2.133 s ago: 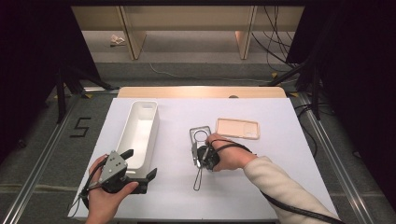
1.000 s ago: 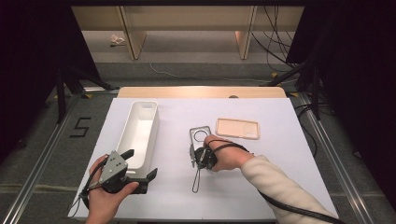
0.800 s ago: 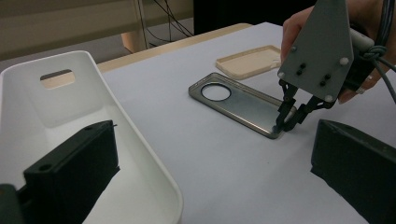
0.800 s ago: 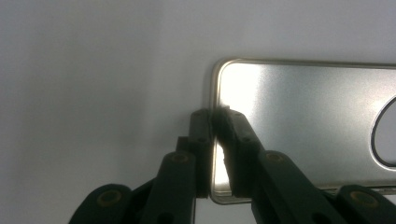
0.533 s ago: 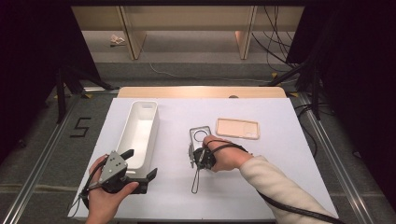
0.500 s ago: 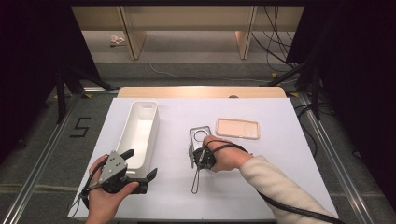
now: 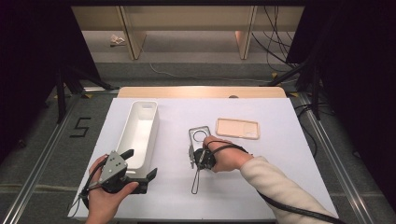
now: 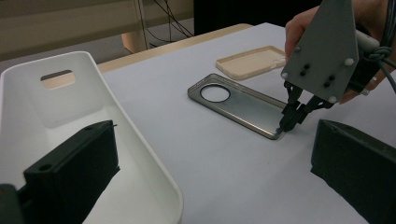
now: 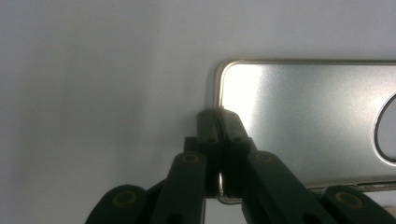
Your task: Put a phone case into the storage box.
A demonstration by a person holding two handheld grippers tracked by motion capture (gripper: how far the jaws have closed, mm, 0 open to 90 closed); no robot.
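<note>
The left tool [image 7: 133,173] stands spread wide at the near end of the white tray [image 7: 140,133], gripping nothing. The right tool [image 9: 219,122], its jaws just closed, pinches the near edge of the grey phone case [image 8: 243,103], which lies mid-surface. On the white surface [image 7: 280,154], a beige phone case [image 7: 237,128] lies just beyond.

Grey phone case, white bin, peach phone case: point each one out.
Grey phone case [image 8: 243,105]: left gripper view, on its flat back.
White bin [image 7: 140,128]: high view, on its inner floor.
Peach phone case [image 7: 236,128]: high view, at its middle.
</note>
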